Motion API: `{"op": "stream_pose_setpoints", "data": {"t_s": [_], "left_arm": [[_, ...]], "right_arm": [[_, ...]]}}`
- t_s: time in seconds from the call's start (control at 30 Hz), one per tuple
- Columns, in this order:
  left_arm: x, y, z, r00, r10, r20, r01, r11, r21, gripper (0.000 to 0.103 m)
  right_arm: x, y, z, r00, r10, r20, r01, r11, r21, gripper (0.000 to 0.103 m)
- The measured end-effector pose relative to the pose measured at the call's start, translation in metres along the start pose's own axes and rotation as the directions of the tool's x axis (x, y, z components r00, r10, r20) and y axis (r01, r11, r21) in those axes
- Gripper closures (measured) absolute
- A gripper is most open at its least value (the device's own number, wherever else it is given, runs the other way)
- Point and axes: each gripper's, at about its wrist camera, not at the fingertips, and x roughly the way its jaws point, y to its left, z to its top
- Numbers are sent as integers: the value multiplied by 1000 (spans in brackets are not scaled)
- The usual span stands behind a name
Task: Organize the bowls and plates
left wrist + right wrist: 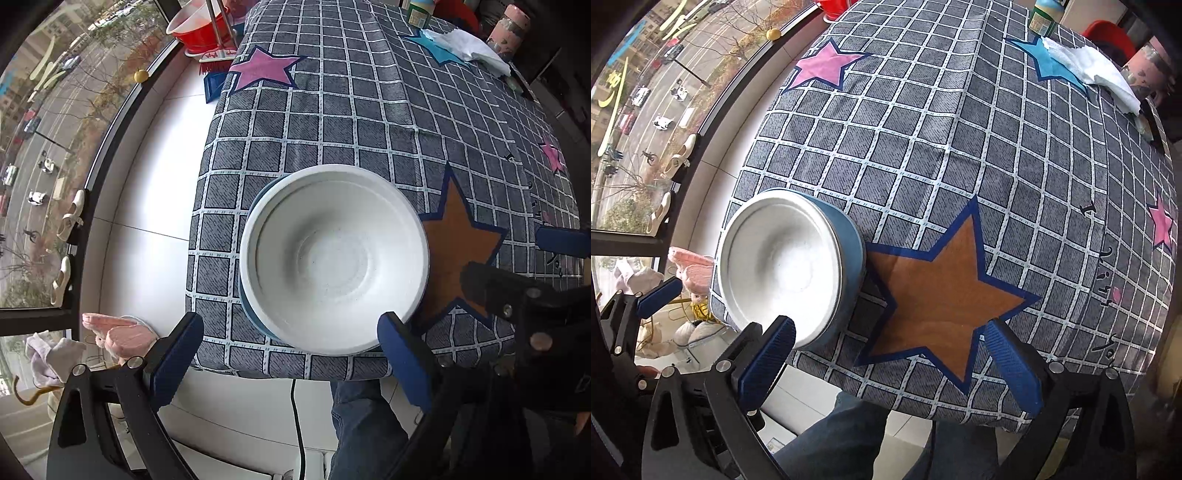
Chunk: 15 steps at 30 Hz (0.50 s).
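Near the front left corner of the table (960, 155), we had the white bowl (334, 258) nested inside a blue bowl (849, 251), the pair standing just beside the brown star (945, 291) printed on the checked tablecloth (351, 122). Our left gripper (291, 354) hung over the table edge with its jaws spread wide; the right-hand pad seemed to touch the white bowl's near rim, though we could not tell whether it truly made contact. Our right gripper (890, 354) was likewise wide apart and held nothing, hovering over the brown star, its left pad just in front of the stack.

We judged the stacking step to be finished or nearly so, with both claws free. No further plates or bowls showed on the cloth, so the next move would call for finding another piece or backing away without nudging the stack, which sat close to the edge and could slide off.

At the far end lay a white cloth (1104, 77) over a blue star (1045, 62), with a green-labelled jar (1043, 18) beyond. A tall window (55, 129) overlooked a street, and a red basin (199, 26) stood on the pale floor.
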Motion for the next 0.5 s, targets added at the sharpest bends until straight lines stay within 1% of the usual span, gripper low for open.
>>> {"op": "stream_pose_setpoints", "data": {"t_s": [0.1, 0.17, 0.5], "left_arm": [[-2, -5, -3, 1000, -8, -6, 8, 1000, -4, 7], [-1, -9, -4, 1000, -1, -9, 1, 1000, 13, 7], [-4, -14, -3, 1000, 17, 10, -18, 999, 38, 7]], "right_arm": [[1, -2, -6, 999, 23, -26, -22, 1000, 15, 0], [2, -4, -7, 999, 13, -37, -13, 1000, 19, 0], [2, -4, -9, 999, 15, -42, -14, 999, 30, 0]]}}
